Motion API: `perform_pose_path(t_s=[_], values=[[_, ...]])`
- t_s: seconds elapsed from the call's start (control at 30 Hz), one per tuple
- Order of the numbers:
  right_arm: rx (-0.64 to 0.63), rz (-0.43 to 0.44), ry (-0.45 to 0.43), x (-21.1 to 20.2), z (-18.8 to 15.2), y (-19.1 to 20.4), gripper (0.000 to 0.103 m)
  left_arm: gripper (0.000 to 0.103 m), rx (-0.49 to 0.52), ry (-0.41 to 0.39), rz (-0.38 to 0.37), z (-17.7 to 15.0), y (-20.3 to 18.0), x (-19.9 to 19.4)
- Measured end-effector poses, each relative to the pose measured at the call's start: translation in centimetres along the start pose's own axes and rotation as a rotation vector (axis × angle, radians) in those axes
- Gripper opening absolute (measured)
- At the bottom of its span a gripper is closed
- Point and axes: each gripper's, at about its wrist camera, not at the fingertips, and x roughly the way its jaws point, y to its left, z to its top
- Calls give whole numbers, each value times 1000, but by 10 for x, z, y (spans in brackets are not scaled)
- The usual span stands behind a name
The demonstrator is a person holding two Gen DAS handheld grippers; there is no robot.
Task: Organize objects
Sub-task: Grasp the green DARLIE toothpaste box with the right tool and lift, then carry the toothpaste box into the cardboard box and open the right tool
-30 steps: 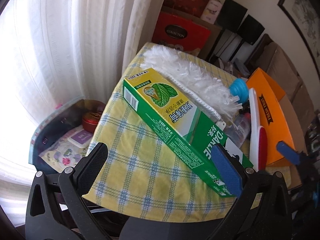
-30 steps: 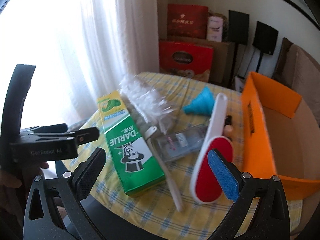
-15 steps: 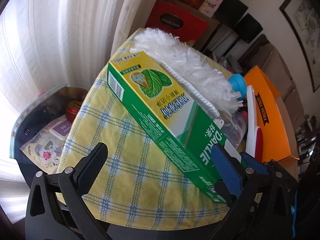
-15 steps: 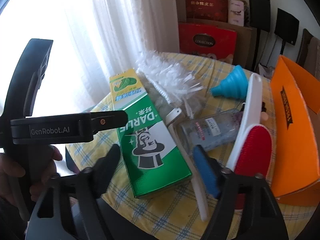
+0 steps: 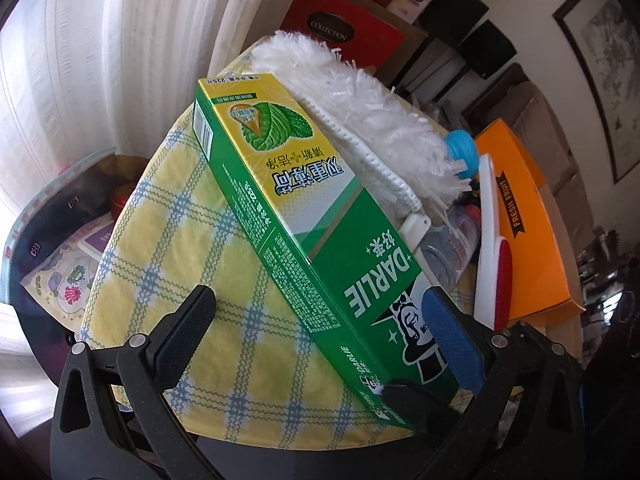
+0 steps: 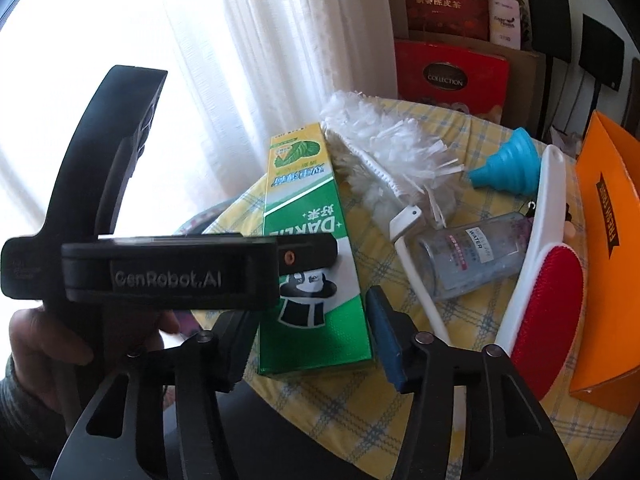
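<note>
Far left, through the left wrist view: white curtain point(image 5: 100, 40), and below it an open bag point(image 5: 52, 248) of small items, lower than the surface edge.

Next, yellow-and-blue checked surface point(image 5: 168, 240), with the left tool point(image 5: 320, 332) released over it. Black pad on the left over bare cloth, blue pad on the right in front of the green toothpaste box point(image 5: 304, 208), wide gap between them, nothing gripped.

Toothpaste box lying lengthwise on the surface, yellow end away, printed hat-and-face end nearest the edge.

From the right wrist view, right tool point(image 6: 310, 344) straddling that near end, black finger at the box's left side and blue finger at its right side. Fingers close in beside the cardboard; cannot tell whether actually clamped on it or just short of touching. Body of the left tool crossing in front of the box, gripped by a hand point(image 6: 40, 344) at the far left.

Just right of the box, white fluffy duster point(image 5: 360, 108), head alongside the yellow end, white handle running down toward the near edge. Clear plastic bottle point(image 6: 476, 248) on its side, against the handle. Blue funnel point(image 6: 508, 164) behind the bottle, wide mouth down. White lint brush point(image 6: 544, 280) with red pad, lying lengthwise right of the bottle. Orange box point(image 6: 608, 260) at the far right, beside the brush. Red gift boxes point(image 6: 448, 72) stacked behind the surface by the wall.
</note>
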Motion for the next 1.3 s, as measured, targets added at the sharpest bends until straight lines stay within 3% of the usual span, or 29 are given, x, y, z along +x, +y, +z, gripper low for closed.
perform_pose_path(t_s=[0.07,0.13,0.27,0.4,0.73,1.03,1.3], values=[[21,16,12,7,0,-1,72,103,-1,4,0,0,-1,0],[26,31,18,12,-1,1,72,103,0,7,2,0,-2,0],[16,21,35,17,-2,7,60,103,1,14,0,-2,-1,1],[16,84,41,11,-4,15,60,96,-1,17,-10,-5,-4,-4],[-5,67,-8,-23,7,28,59,90,62,-63,-29,-4,-24,-47],[36,2,-77,-66,19,10,59,90,166,-89,-75,7,-82,-62],[124,-72,-146,-116,25,-32,59,90,287,-96,-131,18,-154,-57]])
